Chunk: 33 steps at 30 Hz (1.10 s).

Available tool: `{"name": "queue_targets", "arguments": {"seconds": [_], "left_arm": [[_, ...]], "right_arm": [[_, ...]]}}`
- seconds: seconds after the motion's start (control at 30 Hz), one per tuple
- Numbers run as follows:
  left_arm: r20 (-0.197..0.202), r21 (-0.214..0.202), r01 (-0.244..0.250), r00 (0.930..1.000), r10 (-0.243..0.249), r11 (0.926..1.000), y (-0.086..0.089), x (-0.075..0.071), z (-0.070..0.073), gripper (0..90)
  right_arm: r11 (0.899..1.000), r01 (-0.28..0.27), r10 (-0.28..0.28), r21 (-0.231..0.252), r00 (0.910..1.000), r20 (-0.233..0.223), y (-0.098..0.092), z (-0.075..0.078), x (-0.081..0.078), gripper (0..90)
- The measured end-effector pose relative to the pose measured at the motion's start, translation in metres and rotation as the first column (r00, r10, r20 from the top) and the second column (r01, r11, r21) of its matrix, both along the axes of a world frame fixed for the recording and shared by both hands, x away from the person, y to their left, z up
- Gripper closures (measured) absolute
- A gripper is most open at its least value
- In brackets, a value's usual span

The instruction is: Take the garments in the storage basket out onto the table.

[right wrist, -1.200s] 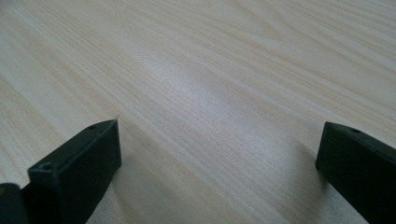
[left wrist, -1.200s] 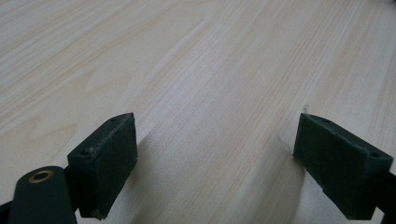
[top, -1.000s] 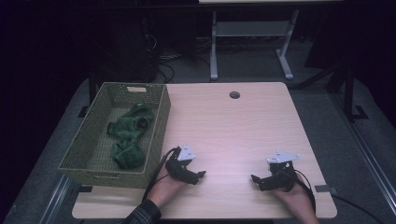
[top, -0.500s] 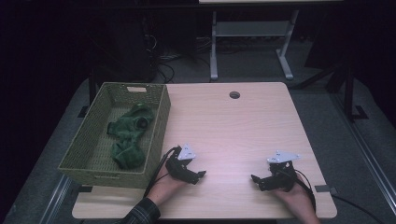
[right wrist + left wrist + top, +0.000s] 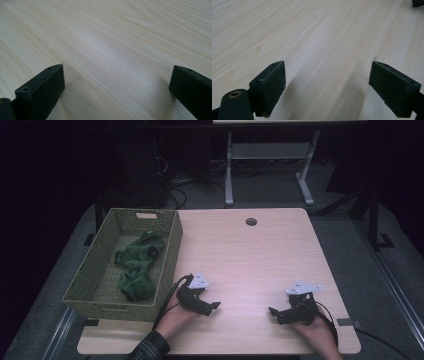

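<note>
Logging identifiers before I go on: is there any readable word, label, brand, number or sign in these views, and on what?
None can be read.
Green woven basket: no tag or print visible.
Green cloth in it: no label visible.
Wooden table: bare grain, no marking.
Left claw and right claw: black pads, both open, no lettering; their grey plates look blank.

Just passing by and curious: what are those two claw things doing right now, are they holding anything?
Left gripper: open, holding nothing, bare wooden table between its jaws.
Right gripper: open, holding nothing, just above the table.
</note>
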<state>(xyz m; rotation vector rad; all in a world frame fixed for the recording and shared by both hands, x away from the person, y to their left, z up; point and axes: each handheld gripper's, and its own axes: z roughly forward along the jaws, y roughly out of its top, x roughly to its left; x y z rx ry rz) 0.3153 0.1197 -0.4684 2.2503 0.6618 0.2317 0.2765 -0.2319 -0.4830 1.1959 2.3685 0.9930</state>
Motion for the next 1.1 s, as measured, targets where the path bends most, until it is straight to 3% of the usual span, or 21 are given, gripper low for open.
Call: {"name": "queue_targets", "arguments": {"seconds": [0.7, 0.77, 1.1], "left_arm": [[0.021, -0.04, 0.002, 0.9998, -0.001, 0.9992, 0.004, -0.002, 0.02, 13.5], [0.018, -0.06, -0.006, 0.9998, 0.007, 0.9982, 0.004, -0.002, 0.022, 13.5], [0.035, -0.049, 0.001, 0.9994, 0.0, 0.9988, 0.005, -0.003, 0.031, 13.5]], "right_arm": [[1.0, 0.0, 0.0, 0.0, 1.0, 0.0, 0.0, 0.0, 0.0, 0.0], [1.0, 0.0, 0.0, 0.0, 1.0, 0.0, 0.0, 0.0, 0.0, 0.0], [1.0, 0.0, 0.0, 0.001, 1.0, 0.0, 0.0, 0.0, 0.0, 0.0]]}}
